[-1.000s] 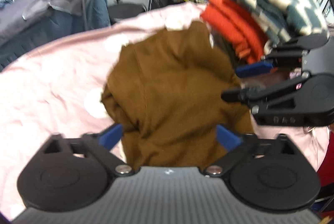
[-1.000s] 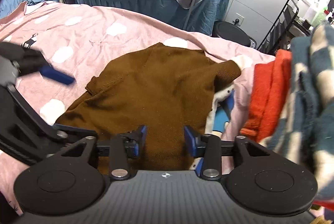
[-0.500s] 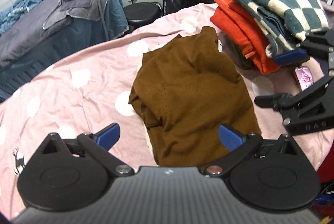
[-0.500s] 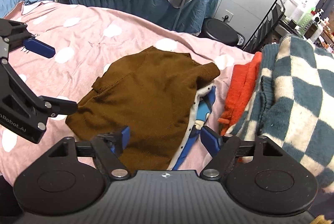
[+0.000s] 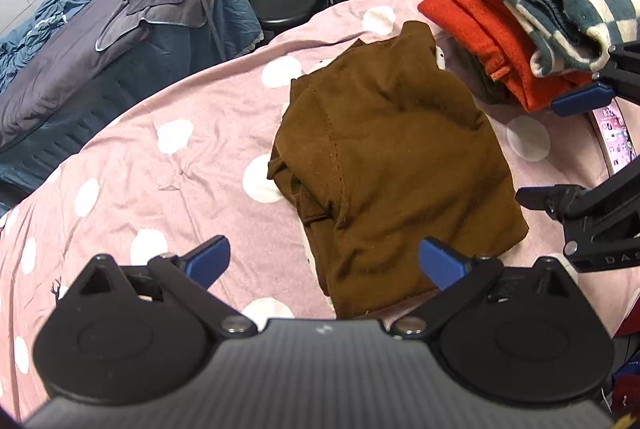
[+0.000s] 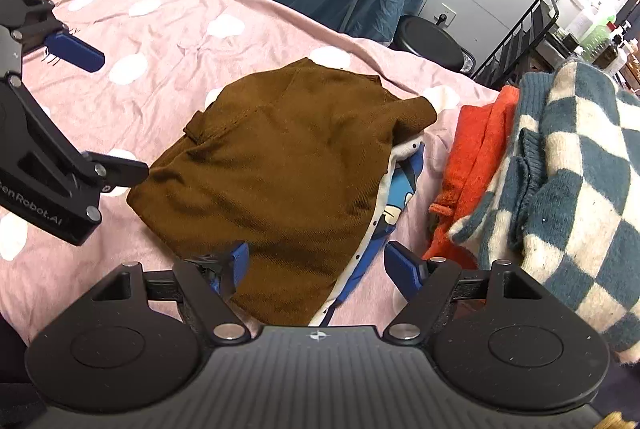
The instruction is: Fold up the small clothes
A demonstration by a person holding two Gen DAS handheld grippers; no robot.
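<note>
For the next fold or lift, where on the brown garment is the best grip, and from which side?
Probably the near hem corners of the brown garment, coming from the camera side. It lies folded flat on the pink bedsheet; the near edge is free, while its far-right side crowds the stacked knitwear. Both left gripper and right gripper are open.

On the black body of my left tongs (image 6: 60, 109) I read white lettering "enRobot.AI", its start cut off, on my right tongs (image 5: 560, 153) "DAS", and the lit pink phone screen (image 5: 614, 137) shows "8:32".
</note>
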